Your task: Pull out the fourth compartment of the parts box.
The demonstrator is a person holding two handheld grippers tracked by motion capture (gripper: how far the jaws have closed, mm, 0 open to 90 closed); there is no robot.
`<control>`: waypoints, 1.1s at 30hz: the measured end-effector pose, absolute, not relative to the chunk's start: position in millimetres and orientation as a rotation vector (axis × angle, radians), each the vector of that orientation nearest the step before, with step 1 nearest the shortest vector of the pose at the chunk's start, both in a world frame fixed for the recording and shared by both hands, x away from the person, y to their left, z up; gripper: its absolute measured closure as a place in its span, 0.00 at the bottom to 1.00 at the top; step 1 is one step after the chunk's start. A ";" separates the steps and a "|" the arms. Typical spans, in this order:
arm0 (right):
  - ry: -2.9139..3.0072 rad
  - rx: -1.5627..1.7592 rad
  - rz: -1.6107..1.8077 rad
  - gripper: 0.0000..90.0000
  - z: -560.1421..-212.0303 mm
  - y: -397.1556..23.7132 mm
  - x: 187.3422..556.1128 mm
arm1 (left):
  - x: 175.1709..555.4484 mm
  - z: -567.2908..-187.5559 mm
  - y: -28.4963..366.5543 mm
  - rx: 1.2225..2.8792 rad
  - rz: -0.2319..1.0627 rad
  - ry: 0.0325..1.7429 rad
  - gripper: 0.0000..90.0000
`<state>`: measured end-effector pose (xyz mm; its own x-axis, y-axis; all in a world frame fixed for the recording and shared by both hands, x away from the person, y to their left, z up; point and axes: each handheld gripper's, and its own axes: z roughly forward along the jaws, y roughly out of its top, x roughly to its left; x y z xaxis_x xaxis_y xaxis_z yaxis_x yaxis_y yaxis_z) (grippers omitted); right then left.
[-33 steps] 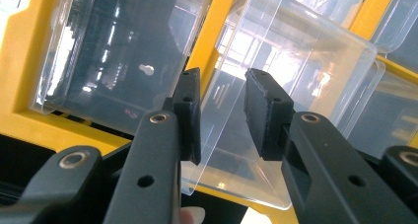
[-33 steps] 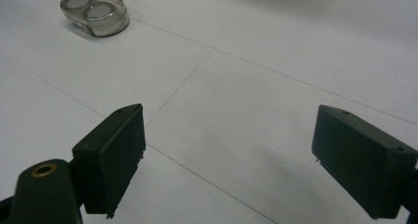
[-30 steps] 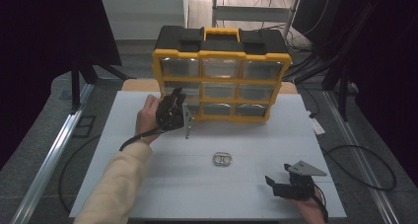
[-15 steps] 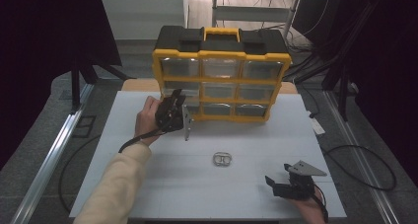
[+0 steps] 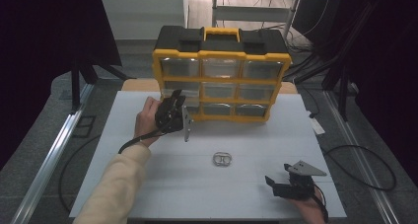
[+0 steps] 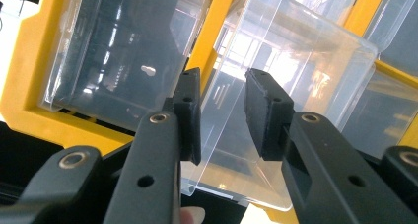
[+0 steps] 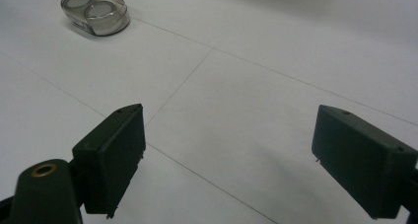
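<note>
high view has the left gripper (image 5: 173, 110) in the person's left hand (image 5: 146, 120), up against the lower left corner of the yellow and black drawer cabinet (image 5: 222, 76) that stands at the far side of the white table (image 5: 162, 184). left gripper view looks along its two black jaws at a clear plastic drawer (image 6: 276, 100) pulled partly out and tilted; the drawer's front lip sits between the pads (image 6: 190, 110), which stand a little apart, and whether they press on the plastic cannot be told. another clear drawer (image 6: 123, 51) sits just to the left of those jaws, shut in its yellow frame. near the table's front right edge, the right gripper (image 5: 288, 184) rests low, well apart from the cabinet. right gripper view shows its jaws spread wide with bare table between them, and a small clear oval case (image 7: 96, 11) lies ahead and to the left of them, not touched.
</note>
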<state>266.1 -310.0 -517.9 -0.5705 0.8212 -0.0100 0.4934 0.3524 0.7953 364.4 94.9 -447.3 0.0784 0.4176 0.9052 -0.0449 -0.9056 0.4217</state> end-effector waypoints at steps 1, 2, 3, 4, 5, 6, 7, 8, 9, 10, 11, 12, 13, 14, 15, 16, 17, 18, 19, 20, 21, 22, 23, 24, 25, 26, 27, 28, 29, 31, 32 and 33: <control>2.212 1.150 1.087 0.15 -517.9 -309.8 266.1 | 364.1 -447.4 95.0 2.024 1.889 0.370 0.76; 2.212 1.150 1.087 0.15 -517.9 -309.8 266.1 | 364.1 -447.6 94.9 2.020 1.887 0.368 0.76; 2.212 1.150 1.087 0.15 -517.9 -309.8 266.1 | 363.6 -447.6 95.0 2.020 1.887 0.368 0.76; 2.212 1.151 1.086 0.15 -517.9 -309.7 266.1 | 363.4 -447.6 95.0 2.020 1.888 0.368 0.76; 2.212 1.150 1.085 0.15 -517.9 -309.7 266.1 | 363.2 -447.8 95.0 2.019 1.888 0.367 0.76; 2.212 1.151 1.085 0.15 -517.9 -309.8 266.1 | 362.9 -447.8 95.0 2.018 1.888 0.367 0.76; 2.212 1.151 1.084 0.15 -518.0 -309.8 266.1 | 362.6 -448.0 95.0 2.017 1.888 0.367 0.76; 2.212 1.151 1.084 0.15 -518.0 -309.9 266.2 | 362.3 -448.1 95.0 2.015 1.888 0.366 0.76; 2.212 1.151 1.084 0.15 -518.0 -309.9 266.2 | 361.8 -448.0 95.1 2.018 1.889 0.363 0.76; 2.212 1.150 1.086 0.15 -518.0 -309.9 266.2 | 361.2 -448.1 95.0 2.017 1.887 0.361 0.76; 2.212 1.150 1.086 0.15 -518.0 -309.9 266.2 | 360.8 -448.1 94.9 2.018 1.889 0.360 0.76; 2.212 1.148 1.087 0.15 -517.9 -309.7 266.1 | 360.0 -448.2 94.9 2.017 1.890 0.356 0.76; 2.212 1.148 1.087 0.15 -517.9 -309.7 266.1 | 359.5 -448.1 94.9 2.019 1.892 0.351 0.76; 2.213 1.148 1.087 0.15 -517.9 -309.6 266.0 | 358.7 -448.3 95.1 2.021 1.895 0.352 0.76; 2.213 1.148 1.087 0.15 -517.9 -309.6 266.0 | 358.2 -448.7 95.1 2.015 1.894 0.351 0.76; 2.213 1.147 1.086 0.15 -517.9 -309.6 266.0 | 357.5 -448.8 95.1 2.015 1.896 0.350 0.76; 2.212 1.148 1.087 0.15 -517.9 -309.6 266.0 | 357.2 -449.0 95.1 2.014 1.898 0.348 0.76; 2.212 1.148 1.087 0.15 -517.9 -309.6 266.0 | 356.9 -448.9 95.2 2.014 1.898 0.348 0.76; 2.213 1.147 1.086 0.15 -518.0 -309.5 266.1 | 356.8 -449.0 95.1 2.013 1.897 0.348 0.76; 2.213 1.147 1.086 0.15 -518.0 -309.5 266.1 | 356.8 -449.0 95.1 2.013 1.897 0.348 0.76; 2.213 1.147 1.086 0.15 -518.0 -309.5 266.0 | 356.5 -449.0 95.1 2.013 1.897 0.349 0.76; 2.214 1.146 1.086 0.15 -518.0 -309.4 266.0 | 356.1 -448.9 95.1 2.015 1.898 0.349 0.76; 2.213 1.147 1.086 0.15 -518.0 -309.4 265.9 | 355.9 -449.1 95.1 2.012 1.898 0.345 0.76; 2.213 1.148 1.086 0.15 -518.1 -309.5 266.0 | 355.3 -449.3 95.3 2.012 1.897 0.346 0.76; 2.213 1.148 1.086 0.15 -518.1 -309.5 266.1 | 354.9 -449.4 95.4 2.012 1.896 0.346 0.76; 2.213 1.148 1.086 0.15 -518.1 -309.5 266.1 | 354.9 -449.4 95.4 2.012 1.896 0.346 0.76; 2.214 1.148 1.087 0.15 -518.1 -309.5 266.1 | 354.6 -449.4 95.6 2.011 1.895 0.346 0.76; 2.214 1.148 1.087 0.15 -518.1 -309.5 266.1 | 354.3 -449.5 95.7 2.009 1.895 0.346 0.76; 2.213 1.148 1.088 0.15 -518.0 -309.4 266.0 | 353.9 -449.4 95.8 2.011 1.897 0.347 0.76; 2.213 1.148 1.088 0.15 -518.0 -309.5 266.0 | 353.4 -449.7 95.7 2.006 1.894 0.348 0.76; 2.213 1.148 1.088 0.15 -518.0 -309.5 266.0 | 353.0 -449.8 95.7 2.005 1.894 0.348 0.76; 2.213 1.148 1.087 0.15 -518.0 -309.6 266.0 | 352.6 -449.9 95.9 2.004 1.893 0.346 0.76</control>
